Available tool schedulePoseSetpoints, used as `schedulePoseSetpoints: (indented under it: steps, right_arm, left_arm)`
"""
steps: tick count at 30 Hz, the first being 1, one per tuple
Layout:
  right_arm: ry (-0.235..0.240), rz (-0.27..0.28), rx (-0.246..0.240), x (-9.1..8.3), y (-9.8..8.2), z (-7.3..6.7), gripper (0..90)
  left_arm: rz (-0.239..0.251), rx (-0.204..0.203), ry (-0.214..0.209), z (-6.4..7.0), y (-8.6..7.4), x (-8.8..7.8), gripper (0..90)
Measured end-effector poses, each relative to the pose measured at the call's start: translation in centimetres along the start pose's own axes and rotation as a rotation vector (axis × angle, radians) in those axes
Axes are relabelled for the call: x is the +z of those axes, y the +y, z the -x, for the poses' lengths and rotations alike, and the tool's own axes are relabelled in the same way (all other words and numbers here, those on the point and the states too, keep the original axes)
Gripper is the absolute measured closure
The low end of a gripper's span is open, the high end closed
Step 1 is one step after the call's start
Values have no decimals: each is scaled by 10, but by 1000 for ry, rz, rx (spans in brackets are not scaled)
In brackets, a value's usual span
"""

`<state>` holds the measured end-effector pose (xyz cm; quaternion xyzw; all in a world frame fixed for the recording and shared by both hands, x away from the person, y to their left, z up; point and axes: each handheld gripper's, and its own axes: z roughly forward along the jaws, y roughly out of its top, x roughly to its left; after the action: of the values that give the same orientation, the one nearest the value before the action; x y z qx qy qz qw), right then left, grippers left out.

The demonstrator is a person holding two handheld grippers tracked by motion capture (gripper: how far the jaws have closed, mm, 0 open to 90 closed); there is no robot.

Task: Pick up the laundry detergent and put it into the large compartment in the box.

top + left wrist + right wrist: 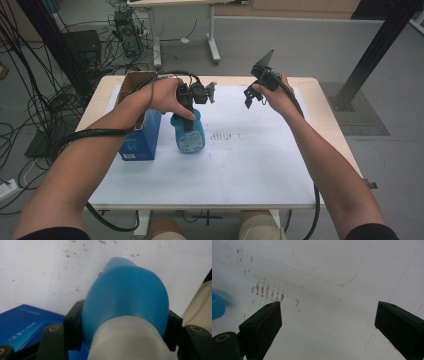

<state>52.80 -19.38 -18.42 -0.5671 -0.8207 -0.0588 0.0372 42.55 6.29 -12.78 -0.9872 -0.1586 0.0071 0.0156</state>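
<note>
My left gripper point(122, 327) had its jaws clamped on the blue bottle point(188, 134), pads pressed to both sides just above its white neck. The bottle stood over the white sheet point(250, 165), just beside the blue box point(142, 137) at the table's left. My right gripper point(328, 322) hung over the bare sheet, jaws spread wide with nothing between them, well apart from the bottle.

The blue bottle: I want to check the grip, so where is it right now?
In the high view the blue bottle is left of centre on the white mat, just right of the blue box, clamped near its neck by the left gripper.
</note>
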Motion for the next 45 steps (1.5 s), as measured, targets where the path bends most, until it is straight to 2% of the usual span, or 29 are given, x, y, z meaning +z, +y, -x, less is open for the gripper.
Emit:
schedulePoseSetpoints:
  steps: [6, 14, 20, 23, 27, 32, 35, 39, 45]
  right_arm:
    - [2, 2, 2, -2, -2, 2, 71]
    - [12, 6, -10, -3, -4, -2, 71]
    - [23, 11, -19, -6, -6, -5, 71]
    - [27, 21, -23, -10, -8, -5, 71]
    - [33, 30, -21, -16, -11, -4, 71]
    - [41, 33, -21, -19, -14, -1, 71]
    - [45, 34, -18, -21, -15, 1, 71]
    - [46, 29, -6, -23, -14, 1, 71]
    - [45, 24, 4, -26, -13, 1, 71]
  left_arm:
    - [12, -66, 24, 4, -2, -35, 367]
    - [44, -234, 34, 3, -9, -91, 367]
    - [34, -352, 67, 3, -10, -123, 367]
    - [40, -424, 71, -2, -15, -141, 367]
    - [76, -545, 72, -10, -30, -167, 367]
    - [112, -696, 101, -17, -49, -197, 367]
    - [112, -734, 112, -22, -61, -211, 367]
    - [136, -837, 114, -27, -84, -223, 367]
    - [135, -973, 121, -35, -113, -231, 367]
